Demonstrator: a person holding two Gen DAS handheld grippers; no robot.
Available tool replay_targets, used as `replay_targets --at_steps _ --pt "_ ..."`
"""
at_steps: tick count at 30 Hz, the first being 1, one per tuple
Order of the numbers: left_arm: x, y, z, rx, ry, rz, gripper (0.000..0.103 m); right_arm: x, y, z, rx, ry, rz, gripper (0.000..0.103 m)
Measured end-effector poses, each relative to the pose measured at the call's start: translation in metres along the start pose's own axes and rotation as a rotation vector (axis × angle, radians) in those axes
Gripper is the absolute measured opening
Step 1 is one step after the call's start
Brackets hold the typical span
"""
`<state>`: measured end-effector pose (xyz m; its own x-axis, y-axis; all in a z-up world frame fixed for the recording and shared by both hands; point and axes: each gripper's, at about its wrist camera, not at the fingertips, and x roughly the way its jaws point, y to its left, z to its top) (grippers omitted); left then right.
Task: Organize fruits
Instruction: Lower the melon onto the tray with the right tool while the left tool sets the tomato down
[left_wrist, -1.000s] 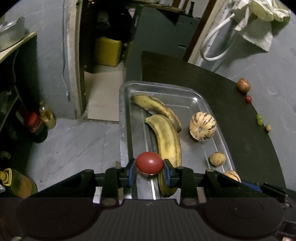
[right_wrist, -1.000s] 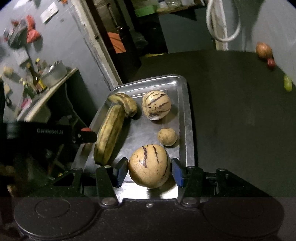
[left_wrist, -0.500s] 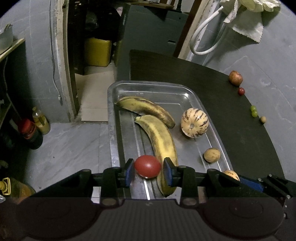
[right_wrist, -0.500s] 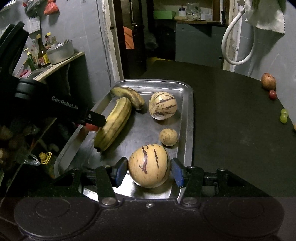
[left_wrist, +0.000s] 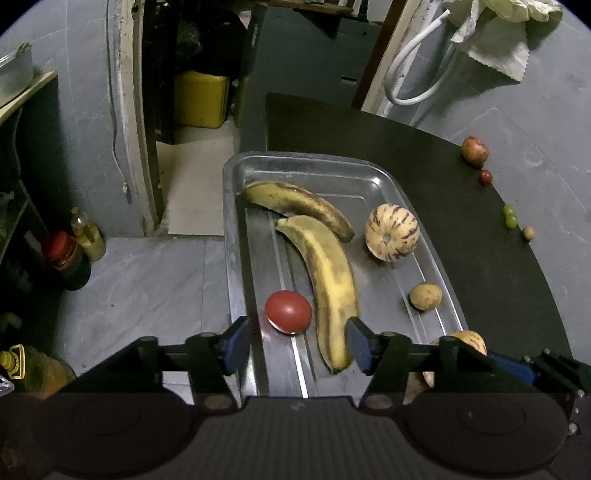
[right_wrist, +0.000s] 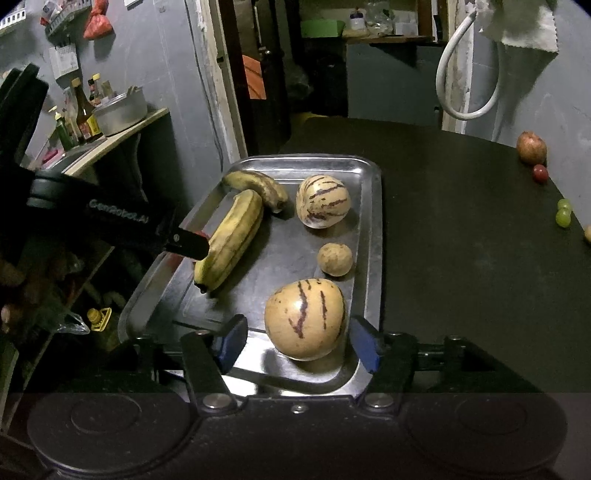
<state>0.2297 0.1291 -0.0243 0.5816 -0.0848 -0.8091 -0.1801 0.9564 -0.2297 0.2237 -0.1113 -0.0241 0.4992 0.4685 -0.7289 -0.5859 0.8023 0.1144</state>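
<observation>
A metal tray (left_wrist: 232, 236) (right_wrist: 375, 229) holds two bananas (left_wrist: 328, 266) (right_wrist: 232, 236), a pale striped melon (left_wrist: 391, 232) (right_wrist: 322, 201) and a small tan fruit (left_wrist: 425, 295) (right_wrist: 335, 259). A red tomato (left_wrist: 288, 312) lies on the tray floor beside the long banana. My left gripper (left_wrist: 297, 347) stands over it with its jaws opening, and neither pad touches the tomato. A large tan striped fruit (right_wrist: 304, 319) rests at the tray's near corner. My right gripper (right_wrist: 298, 347) straddles it, jaws opening, pads off its sides.
Loose fruit lies along the dark table's far right edge: a reddish round fruit (left_wrist: 474, 150) (right_wrist: 531, 147), a small red one (left_wrist: 485, 177), green grapes (left_wrist: 509, 216) (right_wrist: 563, 214). The tray's left side overhangs the grey floor, where bottles (left_wrist: 66, 258) stand.
Both grippers have spread their jaws. The tomato left the left pads and now lies on the tray. The right pads have drawn away from the tan striped fruit.
</observation>
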Motion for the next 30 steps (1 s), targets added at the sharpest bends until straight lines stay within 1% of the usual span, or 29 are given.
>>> replay_targets --at_steps 1,5,7,9,13,15,16,18,23,30 --pt "-0.002 0.000 -0.001 -0.005 0.000 0.000 0.068 -0.001 -0.001 0.000 0.002 0.000 0.000 0.066" --pt "-0.011 0.000 -0.004 -0.031 -0.018 -0.010 0.080 -0.003 -0.003 -0.002 0.009 0.005 -0.003 0.076" --pt "-0.016 0.000 -0.004 -0.041 -0.032 -0.015 0.084 -0.005 -0.004 -0.003 0.005 0.006 -0.004 0.077" --pt "-0.021 -0.001 -0.005 -0.048 -0.048 -0.014 0.086 -0.008 -0.004 -0.003 -0.002 0.003 -0.006 0.082" --pt "-0.029 -0.003 -0.010 -0.049 -0.067 -0.004 0.093 -0.013 -0.005 -0.002 -0.002 -0.003 -0.006 0.087" --pt "-0.033 -0.003 -0.012 -0.053 -0.068 0.014 0.096 -0.017 -0.007 -0.001 0.002 -0.013 -0.001 0.093" --pt "-0.034 -0.004 -0.014 -0.056 -0.068 0.020 0.098 -0.020 -0.008 0.000 0.006 -0.022 0.000 0.094" --pt "-0.038 -0.003 -0.016 -0.065 -0.066 0.031 0.099 -0.024 -0.010 0.001 0.015 -0.037 0.004 0.097" --pt "-0.043 -0.002 -0.022 -0.080 -0.059 0.053 0.102 -0.031 -0.018 0.004 0.039 -0.064 0.003 0.101" --pt "-0.044 -0.008 -0.026 -0.069 -0.053 0.114 0.102 -0.040 -0.036 0.002 0.109 -0.102 -0.028 0.102"
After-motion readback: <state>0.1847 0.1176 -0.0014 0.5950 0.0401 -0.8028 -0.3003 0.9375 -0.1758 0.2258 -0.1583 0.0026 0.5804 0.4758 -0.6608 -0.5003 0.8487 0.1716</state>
